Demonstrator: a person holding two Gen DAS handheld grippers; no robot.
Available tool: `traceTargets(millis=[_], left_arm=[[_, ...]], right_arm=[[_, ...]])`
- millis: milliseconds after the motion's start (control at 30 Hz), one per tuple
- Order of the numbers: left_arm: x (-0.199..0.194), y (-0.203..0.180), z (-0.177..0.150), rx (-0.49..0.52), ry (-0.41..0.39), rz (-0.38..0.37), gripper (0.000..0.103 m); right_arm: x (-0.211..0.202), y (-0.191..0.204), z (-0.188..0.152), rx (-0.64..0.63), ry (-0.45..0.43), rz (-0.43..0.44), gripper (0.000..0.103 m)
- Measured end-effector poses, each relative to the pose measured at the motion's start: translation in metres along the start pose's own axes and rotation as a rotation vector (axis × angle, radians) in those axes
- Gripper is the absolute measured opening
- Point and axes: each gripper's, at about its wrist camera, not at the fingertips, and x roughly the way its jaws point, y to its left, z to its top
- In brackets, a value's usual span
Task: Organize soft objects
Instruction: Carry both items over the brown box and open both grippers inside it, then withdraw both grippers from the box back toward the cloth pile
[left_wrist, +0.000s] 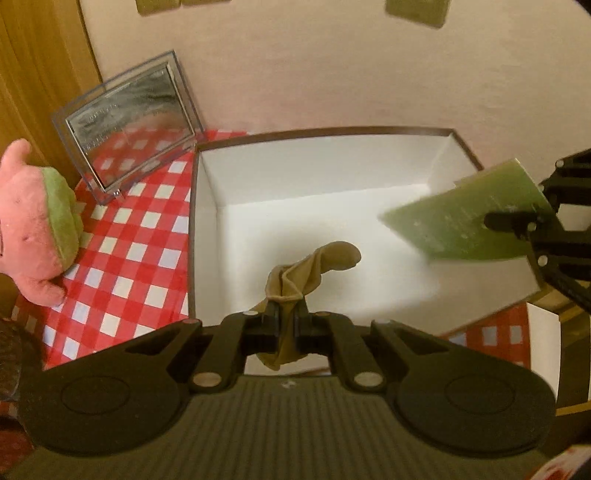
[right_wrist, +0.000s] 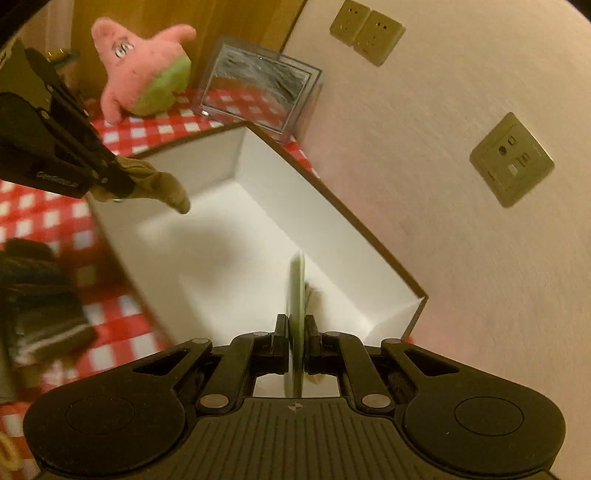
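Observation:
My left gripper (left_wrist: 289, 308) is shut on a tan stocking (left_wrist: 314, 267) and holds it over the near edge of an open white box (left_wrist: 314, 177). The stocking's toe droops toward the box floor. My right gripper (right_wrist: 295, 325) is shut on a flat green sponge cloth (right_wrist: 296, 295), held edge-on over the box's right end (right_wrist: 332, 229). In the left wrist view the green cloth (left_wrist: 461, 221) hangs over the box's right side with the right gripper (left_wrist: 517, 223) behind it. In the right wrist view the left gripper (right_wrist: 118, 184) holds the stocking (right_wrist: 162, 188) at the box's left rim.
A pink and green star plush (left_wrist: 33, 221) sits on the red checked cloth (left_wrist: 129, 258) left of the box; it also shows in the right wrist view (right_wrist: 144, 70). A clear acrylic case (left_wrist: 129, 125) leans at the wall. Dark folded fabric (right_wrist: 40, 295) lies left. Wall sockets (right_wrist: 511, 158) are behind.

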Motion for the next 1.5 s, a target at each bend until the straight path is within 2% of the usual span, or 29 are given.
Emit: traceTargets(millis=[100, 267, 300, 367, 433, 467, 533, 633, 800, 867, 1233, 1500], left_arm=[[0.013, 0.001, 0.004, -0.006, 0.012, 0.0, 0.007], [0.032, 0.001, 0.009, -0.007, 0.027, -0.013, 0.008], [0.035, 0.001, 0.01, -0.007, 0.031, -0.016, 0.008], [0.041, 0.001, 0.01, -0.004, 0.036, -0.021, 0.01], [0.044, 0.001, 0.012, -0.006, 0.035, -0.029, 0.011], [0.045, 0.0, 0.012, -0.005, 0.033, -0.036, 0.011], [0.046, -0.001, 0.014, -0.001, 0.031, -0.05, 0.011], [0.046, -0.003, 0.017, 0.009, 0.02, -0.057, 0.012], [0.039, -0.005, 0.017, 0.013, 0.008, -0.071, 0.021], [0.037, -0.004, 0.015, 0.012, 0.012, -0.073, 0.021], [0.009, 0.005, -0.003, -0.007, 0.006, -0.06, 0.022], [-0.031, 0.0, -0.017, -0.007, -0.033, -0.052, 0.026]], right_arm=[[0.017, 0.004, 0.003, -0.056, -0.013, -0.056, 0.007], [0.049, 0.013, -0.008, -0.071, -0.005, -0.037, 0.007], [0.055, 0.015, -0.011, -0.064, 0.002, -0.041, 0.011], [0.064, 0.012, -0.014, -0.009, 0.009, -0.003, 0.027], [0.067, 0.004, -0.017, 0.07, -0.011, 0.039, 0.073], [0.066, 0.001, -0.018, 0.101, -0.036, 0.043, 0.08], [0.064, -0.005, -0.019, 0.147, -0.057, 0.089, 0.081], [0.065, -0.016, -0.02, 0.245, -0.026, 0.131, 0.081], [0.063, -0.034, -0.023, 0.41, -0.01, 0.201, 0.081], [0.06, -0.037, -0.024, 0.451, -0.015, 0.225, 0.081], [0.02, -0.035, -0.045, 0.559, -0.082, 0.263, 0.081], [-0.019, -0.03, -0.054, 0.612, -0.156, 0.279, 0.081]])
